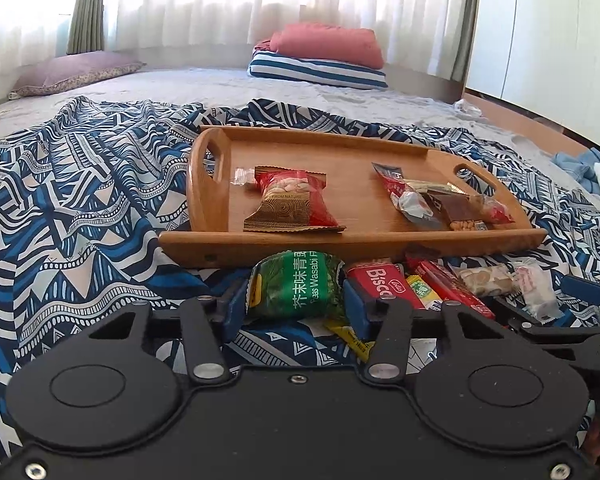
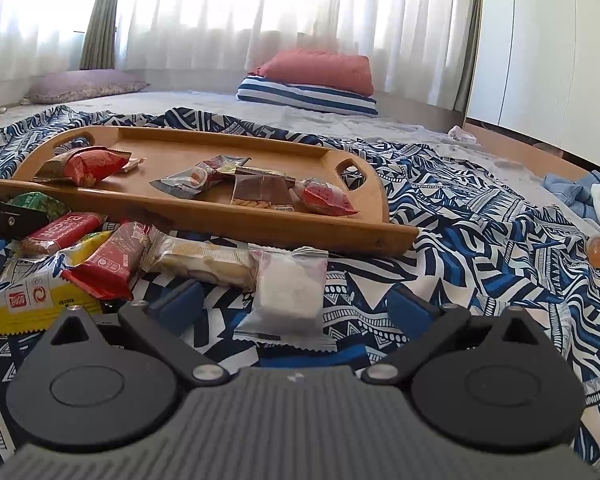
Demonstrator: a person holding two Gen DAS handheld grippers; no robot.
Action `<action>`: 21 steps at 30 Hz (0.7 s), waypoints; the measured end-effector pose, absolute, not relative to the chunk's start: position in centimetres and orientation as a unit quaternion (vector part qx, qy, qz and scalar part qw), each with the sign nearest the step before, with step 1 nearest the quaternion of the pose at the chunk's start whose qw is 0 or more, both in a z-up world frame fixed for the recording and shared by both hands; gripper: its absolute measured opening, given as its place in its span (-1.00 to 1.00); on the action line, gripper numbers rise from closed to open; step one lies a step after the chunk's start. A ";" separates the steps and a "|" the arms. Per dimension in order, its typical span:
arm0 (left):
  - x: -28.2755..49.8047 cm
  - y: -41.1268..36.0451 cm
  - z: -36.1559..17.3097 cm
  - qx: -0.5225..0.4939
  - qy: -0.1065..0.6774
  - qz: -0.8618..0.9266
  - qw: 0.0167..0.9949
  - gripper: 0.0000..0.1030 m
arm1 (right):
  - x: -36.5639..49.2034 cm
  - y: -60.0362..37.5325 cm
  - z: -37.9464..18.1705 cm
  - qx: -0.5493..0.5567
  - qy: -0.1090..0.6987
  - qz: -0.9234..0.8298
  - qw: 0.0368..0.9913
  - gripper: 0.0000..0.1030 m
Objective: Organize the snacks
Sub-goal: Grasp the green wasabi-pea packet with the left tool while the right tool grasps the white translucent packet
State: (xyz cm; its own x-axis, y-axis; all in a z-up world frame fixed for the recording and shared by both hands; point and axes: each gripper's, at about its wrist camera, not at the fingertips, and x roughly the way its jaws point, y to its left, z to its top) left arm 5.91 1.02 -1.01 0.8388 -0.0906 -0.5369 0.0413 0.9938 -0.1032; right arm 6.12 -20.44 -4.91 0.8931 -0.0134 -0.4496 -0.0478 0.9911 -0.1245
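A wooden tray (image 1: 284, 242) lies on a blue patterned cloth and holds a red nut bag (image 1: 292, 200) and several small snacks (image 1: 440, 204). My left gripper (image 1: 296, 300) is shut on a green wasabi pea bag (image 1: 298, 290) just in front of the tray. A red biscuit pack (image 1: 374, 284) and other loose snacks lie beside it. In the right wrist view the tray (image 2: 260, 224) is ahead to the left. My right gripper (image 2: 296, 304) is open around a white snack packet (image 2: 290, 292) lying on the cloth.
Loose snacks (image 2: 100, 264) are piled left of the right gripper. A small orange jelly cup (image 2: 598, 248) sits on the cloth at right. Pillows (image 1: 324, 56) lie at the far end of the bed. A white wardrobe (image 1: 540, 28) stands at right.
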 end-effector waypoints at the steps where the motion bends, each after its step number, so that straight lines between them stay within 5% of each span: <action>1: 5.8 1.1 -0.9 -0.045 0.282 -0.034 0.958 -0.07 | 6.2 -20.5 -4.9 -0.064 0.233 0.010 0.970 0.99; 13: 4.5 1.3 0.2 -0.031 0.274 -0.043 0.960 -0.17 | 5.0 -21.0 -2.6 -0.020 0.256 0.076 0.963 0.71; 21: 4.3 1.2 0.1 -0.019 0.274 -0.036 0.961 -0.13 | 6.1 -21.3 -2.9 -0.009 0.271 0.045 0.961 0.27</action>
State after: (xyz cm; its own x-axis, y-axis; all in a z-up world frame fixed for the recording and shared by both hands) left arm 4.35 1.22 0.06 0.8471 -0.0794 -0.5255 0.0584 0.9967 -0.0564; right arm 6.06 -21.27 -2.88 0.8486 0.0807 -0.5228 -0.0908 0.9959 0.0063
